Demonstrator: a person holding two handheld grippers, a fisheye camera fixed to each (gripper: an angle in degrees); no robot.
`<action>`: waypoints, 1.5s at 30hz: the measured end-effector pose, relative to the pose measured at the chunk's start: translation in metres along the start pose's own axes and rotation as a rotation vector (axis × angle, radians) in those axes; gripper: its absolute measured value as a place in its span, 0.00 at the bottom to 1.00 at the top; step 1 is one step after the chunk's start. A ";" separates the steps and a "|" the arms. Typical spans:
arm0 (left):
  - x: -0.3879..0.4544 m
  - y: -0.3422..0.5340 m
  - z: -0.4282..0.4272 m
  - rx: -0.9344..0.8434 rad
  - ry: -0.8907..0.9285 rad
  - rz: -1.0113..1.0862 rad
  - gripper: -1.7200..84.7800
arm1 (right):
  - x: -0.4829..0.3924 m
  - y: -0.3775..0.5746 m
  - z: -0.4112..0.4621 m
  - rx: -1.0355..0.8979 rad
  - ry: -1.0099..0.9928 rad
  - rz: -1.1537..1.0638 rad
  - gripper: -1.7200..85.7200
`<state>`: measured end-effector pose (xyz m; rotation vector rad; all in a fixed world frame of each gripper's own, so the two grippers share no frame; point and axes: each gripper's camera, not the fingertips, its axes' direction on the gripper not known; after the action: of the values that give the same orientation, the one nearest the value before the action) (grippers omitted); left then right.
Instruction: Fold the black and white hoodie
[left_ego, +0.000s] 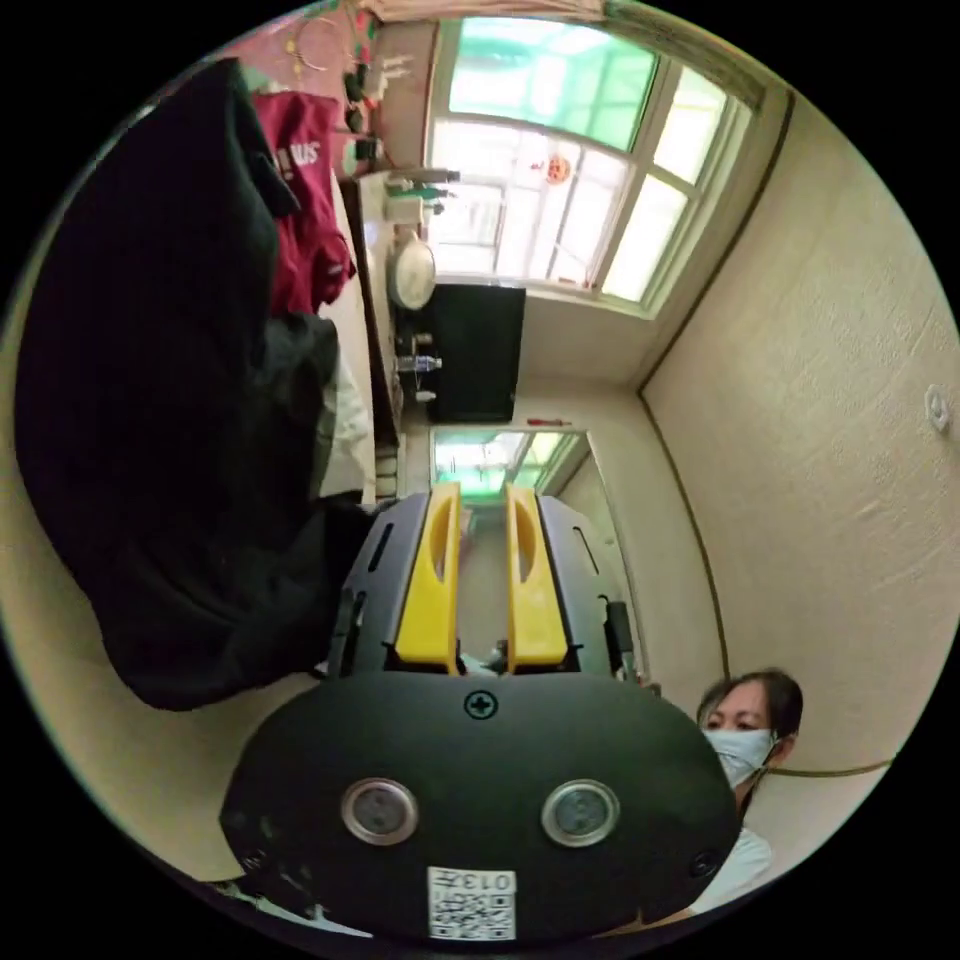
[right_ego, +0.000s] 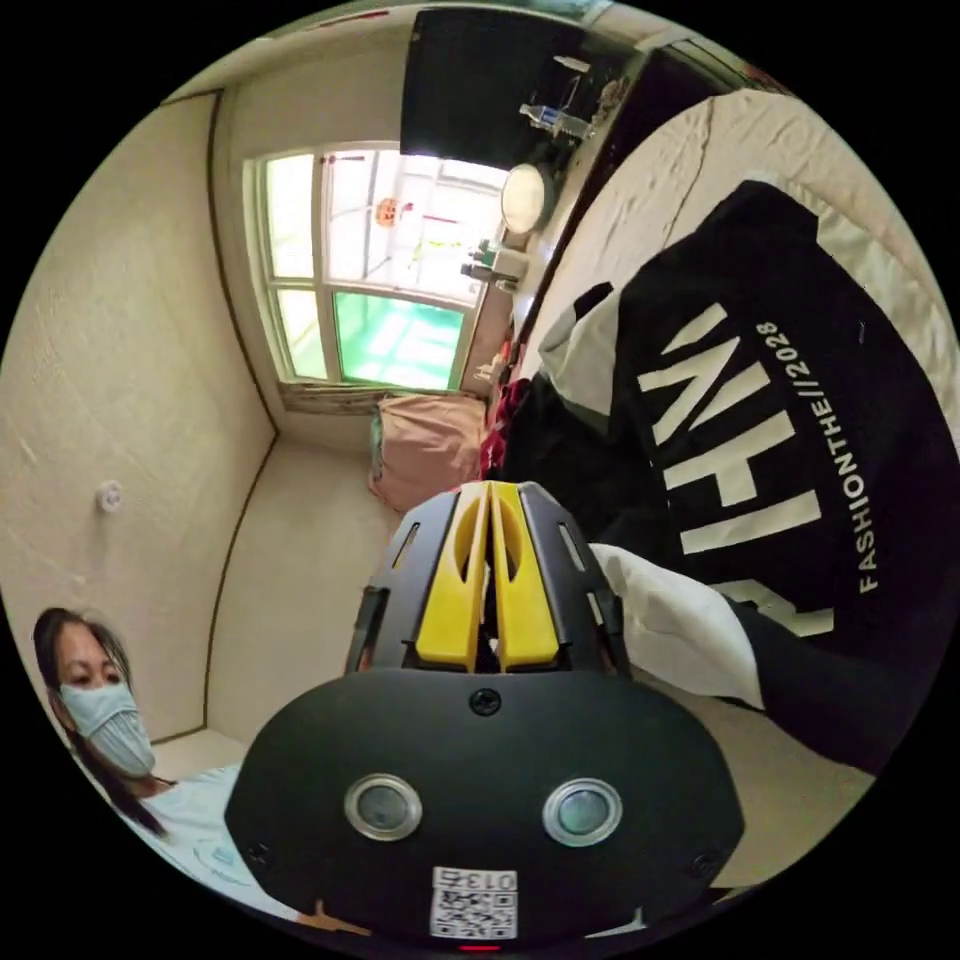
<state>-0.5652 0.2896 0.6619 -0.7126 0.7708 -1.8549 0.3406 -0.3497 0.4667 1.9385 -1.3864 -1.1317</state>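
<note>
Grippers (left_ego: 484, 500) (right_ego: 490, 497) raised, perhaps off hoodie (right_ego: 780, 440).

In the left gripper view the left gripper (left_ego: 483, 500) has its two yellow jaws standing parallel with a clear gap between them — nothing held there. In the right gripper view the right gripper (right_ego: 490, 495) has its yellow jaws pressed together at the tips — nothing visible between them. The person (right_ego: 110, 720) appears low at each view's edge, behind the grippers.
</note>
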 end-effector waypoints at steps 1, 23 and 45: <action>-0.002 0.001 -0.010 -0.014 -0.049 0.036 0.12 | -0.002 -0.001 -0.015 0.054 -0.023 -0.030 0.04; -0.053 0.156 0.170 -1.065 -1.105 0.877 0.03 | -0.096 0.023 0.140 -0.745 0.081 -0.646 0.04; -0.077 0.209 0.080 -1.067 -1.014 0.679 0.12 | 0.010 0.069 -0.167 -0.048 0.841 0.056 0.19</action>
<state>-0.3617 0.2760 0.5417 -1.6011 1.0590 -0.2214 0.4472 -0.3948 0.6061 1.9646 -0.9153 -0.2302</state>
